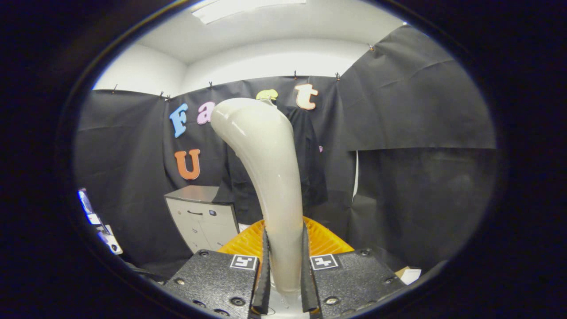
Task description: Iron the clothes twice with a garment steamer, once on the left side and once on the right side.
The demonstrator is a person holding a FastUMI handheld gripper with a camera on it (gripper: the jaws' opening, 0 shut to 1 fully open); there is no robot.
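Tongs [284, 266] clamping upright steamer handle [270, 177]

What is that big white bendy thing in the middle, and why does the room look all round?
The picture comes from a little camera riding on a gripper, a two-finger grabbing tool that a person carries in a hand. Its lens bends everything, so the room looks round. The two fingers at the bottom are squeezing the white bendy thing between them: that is the handle of a garment steamer, which smooths clothes with steam. Beyond it a dark garment hangs on the black cloth wall. A small grey cabinet stands beside it, and something orange and ribbed lies just behind the fingers.
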